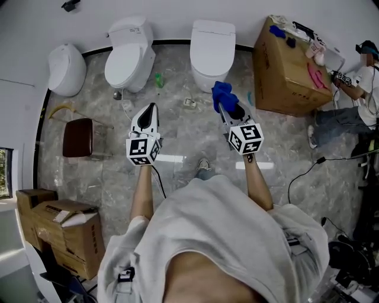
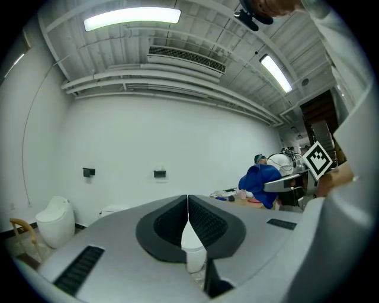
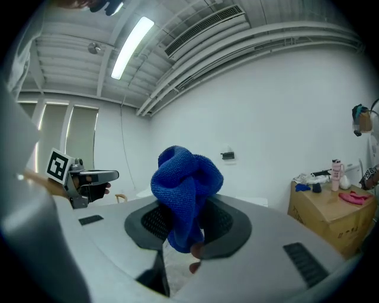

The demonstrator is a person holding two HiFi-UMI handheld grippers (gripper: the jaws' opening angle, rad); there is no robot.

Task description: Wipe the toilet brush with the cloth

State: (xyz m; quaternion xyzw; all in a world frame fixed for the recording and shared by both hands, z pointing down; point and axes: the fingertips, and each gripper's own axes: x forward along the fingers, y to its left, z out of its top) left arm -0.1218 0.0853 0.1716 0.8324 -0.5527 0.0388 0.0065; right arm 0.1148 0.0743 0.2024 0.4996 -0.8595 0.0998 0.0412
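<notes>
The grey marble floor [image 1: 177, 139] fills the middle of the head view, with open room ahead of both grippers; it ends at the white wall [image 1: 177, 15] across the top. Three white toilets line that edge: one at upper left [image 1: 66, 69], one left of centre [image 1: 129, 56] and one at top centre [image 1: 212, 52], with narrow gaps of floor between them. A large cardboard box [image 1: 284, 71] with small items on top closes off the upper right, and a seated person [image 1: 355, 89] is at the right edge beside it. More cardboard boxes [image 1: 59, 231] crowd the lower left, and a brown stool [image 1: 78, 137] stands at the left. A black cable [image 1: 302, 171] trails over the floor at the right. The left gripper [image 1: 153, 108] is clenched on nothing, its jaws meeting. The right gripper [image 1: 225, 108] grasps the blue cloth [image 1: 222, 93], bunched above its jaws. A small green object [image 1: 159, 80] lies near the toilets.
</notes>
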